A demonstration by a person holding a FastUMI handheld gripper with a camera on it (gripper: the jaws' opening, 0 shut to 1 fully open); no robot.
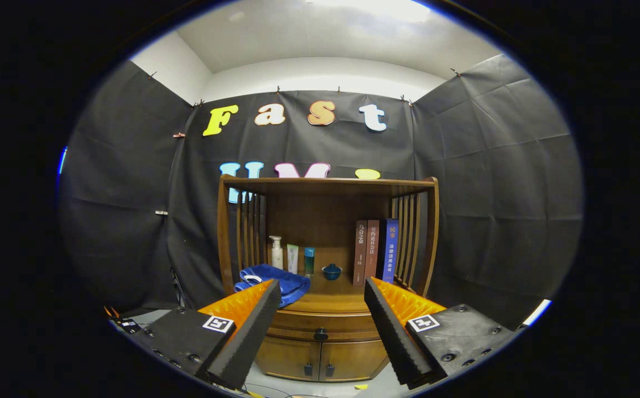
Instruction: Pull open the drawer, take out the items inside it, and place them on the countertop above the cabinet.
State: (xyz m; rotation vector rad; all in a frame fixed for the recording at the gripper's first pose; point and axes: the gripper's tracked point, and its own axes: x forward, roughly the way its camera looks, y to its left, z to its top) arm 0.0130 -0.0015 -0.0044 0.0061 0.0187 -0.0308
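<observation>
Wooden cabinet (325,354) straight ahead against the black cloth wall, shelf unit (328,185) on top of it. Gripper (322,290) spread wide, nothing held, fingers framing the cabinet front. Drawer (303,326) shut, its dark knob (320,334) between the fingers, beyond the tips. Two lower doors (320,362) closed. On the countertop (331,303): blue towel (275,278) by the left finger, three upright books (375,251) at right, bottles (292,255) at the back, small blue bowl (331,271) mid-shelf.

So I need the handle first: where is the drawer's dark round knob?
In the gripper view, the dark round knob sits centred on the closed wooden drawer, just above the two cabinet doors, between and beyond the open tool's fingers.
</observation>
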